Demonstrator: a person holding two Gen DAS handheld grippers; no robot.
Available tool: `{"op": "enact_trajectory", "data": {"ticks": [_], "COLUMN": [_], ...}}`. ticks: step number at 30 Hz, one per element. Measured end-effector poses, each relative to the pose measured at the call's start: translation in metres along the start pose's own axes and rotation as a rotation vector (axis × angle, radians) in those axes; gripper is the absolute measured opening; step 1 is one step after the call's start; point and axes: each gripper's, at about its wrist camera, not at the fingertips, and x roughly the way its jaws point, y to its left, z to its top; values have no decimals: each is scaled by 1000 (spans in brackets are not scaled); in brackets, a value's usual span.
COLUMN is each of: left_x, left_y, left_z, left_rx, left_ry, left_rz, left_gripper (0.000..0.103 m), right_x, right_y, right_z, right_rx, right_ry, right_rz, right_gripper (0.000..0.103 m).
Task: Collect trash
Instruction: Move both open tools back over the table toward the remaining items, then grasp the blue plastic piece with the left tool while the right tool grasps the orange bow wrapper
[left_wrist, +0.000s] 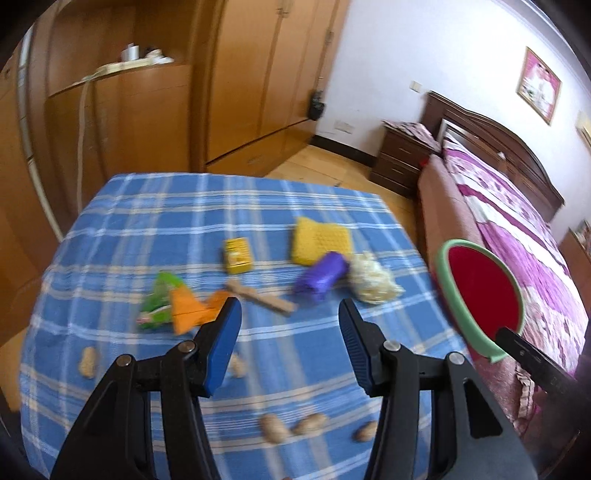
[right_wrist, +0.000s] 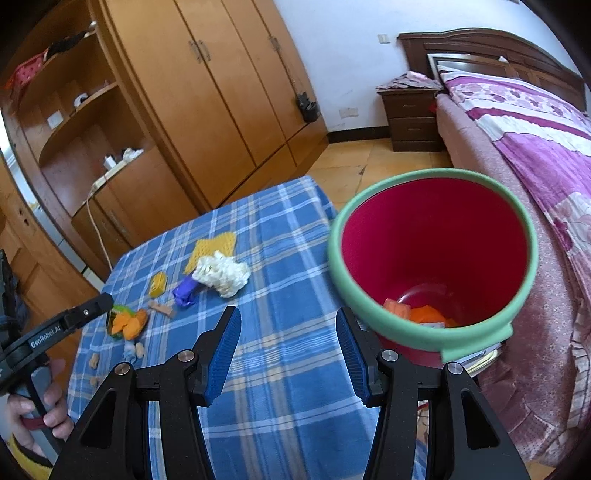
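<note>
Left gripper (left_wrist: 290, 314) stood partly open, nothing between the jaws, over the blue plaid tablecloth (left_wrist: 147, 229). Right gripper (right_wrist: 288, 325) also partly open and empty, just left of the red bin (right_wrist: 436, 236) with the green rim, which sat off the table's right edge, beside the bed (right_wrist: 535, 155). Bin already held orange scraps (right_wrist: 424, 314) at the bottom. Trash left on the cloth: orange wrapper (left_wrist: 192, 310) touching a green packet (left_wrist: 159, 299), wooden clothespin (left_wrist: 262, 301), small yellow box (left_wrist: 238, 254), yellow sponge cloth (left_wrist: 319, 240), purple crumpled piece (left_wrist: 323, 275), white crumpled wad (left_wrist: 373, 282) just beside it. Peanuts (left_wrist: 273, 428) scattered along the near edge. Left-view frame was motion-blurred
</note>
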Motion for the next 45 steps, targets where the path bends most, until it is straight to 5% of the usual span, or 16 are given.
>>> {"op": "enact_trajectory", "data": {"ticks": [19, 27, 35, 39, 45], "left_x": [37, 46, 53, 54, 45], "left_y": [52, 68, 62, 60, 58], "left_z": [-43, -41, -45, -43, -46], "left_rx": [-113, -164, -152, -150, -124], "left_ry": [94, 87, 105, 103, 99], "left_rz": [104, 159, 115, 76, 43], "left_gripper": [54, 38, 36, 11, 6], "right_x": [40, 43, 49, 52, 57], "right_y": [30, 28, 32, 36, 49], "right_z": [-20, -22, -25, -27, -26], "right_rx": [-64, -59, -63, -71, -111], "right_ry": [116, 128, 146, 159, 167], "right_rz": [31, 34, 48, 55, 72], "right_gripper": [55, 55, 55, 55, 55]}}
